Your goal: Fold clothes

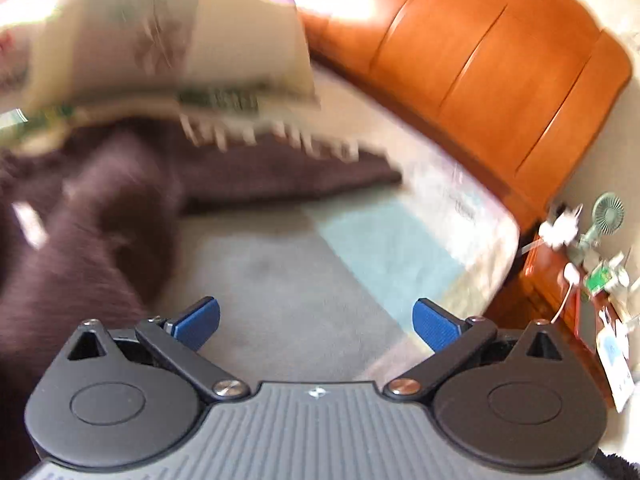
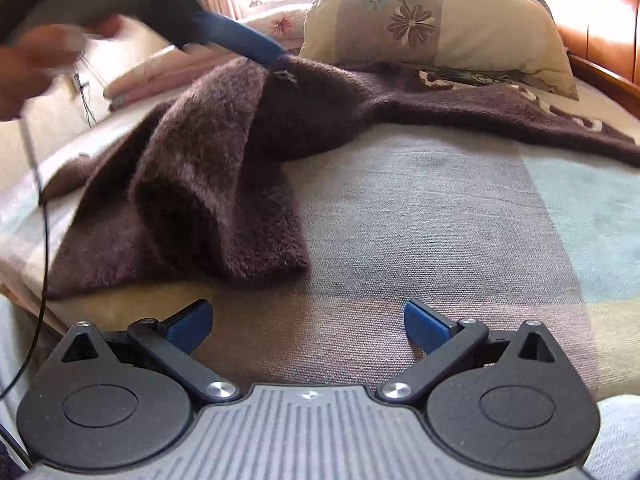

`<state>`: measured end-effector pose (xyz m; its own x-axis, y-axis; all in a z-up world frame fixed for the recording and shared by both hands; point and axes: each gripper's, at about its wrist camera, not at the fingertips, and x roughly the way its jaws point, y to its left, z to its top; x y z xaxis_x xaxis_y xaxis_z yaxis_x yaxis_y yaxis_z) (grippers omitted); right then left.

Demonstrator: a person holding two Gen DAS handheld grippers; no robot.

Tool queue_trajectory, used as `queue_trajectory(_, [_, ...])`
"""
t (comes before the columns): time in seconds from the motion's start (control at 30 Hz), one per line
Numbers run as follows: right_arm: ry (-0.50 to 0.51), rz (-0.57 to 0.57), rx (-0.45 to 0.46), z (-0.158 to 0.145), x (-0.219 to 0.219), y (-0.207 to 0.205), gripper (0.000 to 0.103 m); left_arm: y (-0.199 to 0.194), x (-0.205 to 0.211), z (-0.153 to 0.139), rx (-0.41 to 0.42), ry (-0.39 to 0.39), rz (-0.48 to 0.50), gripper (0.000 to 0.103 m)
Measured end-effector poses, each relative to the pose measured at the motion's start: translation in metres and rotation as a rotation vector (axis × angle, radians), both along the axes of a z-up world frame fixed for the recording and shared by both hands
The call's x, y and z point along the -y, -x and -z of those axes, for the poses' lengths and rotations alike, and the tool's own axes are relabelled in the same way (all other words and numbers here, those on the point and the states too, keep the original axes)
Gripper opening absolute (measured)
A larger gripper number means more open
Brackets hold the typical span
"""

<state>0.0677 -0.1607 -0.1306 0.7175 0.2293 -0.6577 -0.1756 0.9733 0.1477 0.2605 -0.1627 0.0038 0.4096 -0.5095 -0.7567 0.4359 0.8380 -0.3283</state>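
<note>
Evidently fold midway: both grippers, left [image 1: 316, 326] and right [image 2: 308, 326], spread, empty; brown sweater [image 2: 224, 168] heaped on bed [image 2: 420, 220], awaiting regrasp.

Fuzzy dark-brown sweater [image 2: 224, 168] spread on bed, one part folded over, white-patterned edge.

Both claws gape wide with nothing between the fingers: left claw [image 1: 316, 326], right claw [image 2: 308, 326].

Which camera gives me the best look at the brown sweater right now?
The right wrist view: the brown sweater is sharp there, bunched on the bed with one part spread toward the pillow. The left wrist view shows it only motion-blurred at its left side.
</note>
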Motion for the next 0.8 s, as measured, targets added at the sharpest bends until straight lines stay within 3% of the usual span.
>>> queue_trajectory(0.07, [0.076, -0.019, -0.003, 0.002, -0.008, 0.002, 0.103, -0.007, -0.005, 0.02, -0.046, -0.045, -0.045, 0.102])
queue_trajectory(0.17, [0.164, -0.041, -0.002, 0.004, -0.016, 0.006, 0.103, 0.004, -0.031, 0.026, -0.053, -0.076, -0.1, 0.102])
queue_trajectory(0.3, [0.107, -0.053, -0.025, -0.002, -0.007, 0.003, 0.103, 0.019, -0.07, 0.025, -0.023, -0.154, -0.16, 0.102])
queue_trajectory(0.47, [-0.076, 0.003, -0.072, -0.01, 0.013, -0.006, 0.103, 0.006, -0.129, 0.051, -0.048, -0.283, -0.29, 0.102])
queue_trajectory(0.53, [-0.116, 0.016, -0.081, -0.011, 0.017, -0.008, 0.103, 0.003, -0.154, 0.063, -0.083, -0.296, -0.364, 0.102])
queue_trajectory(0.6, [-0.152, 0.019, -0.084, -0.012, 0.018, -0.009, 0.103, 0.009, -0.176, 0.064, -0.123, -0.195, -0.402, 0.102])
queue_trajectory(0.8, [-0.226, 0.016, -0.097, -0.016, 0.019, -0.013, 0.103, 0.033, -0.146, 0.009, 0.066, -0.203, -0.273, 0.102])
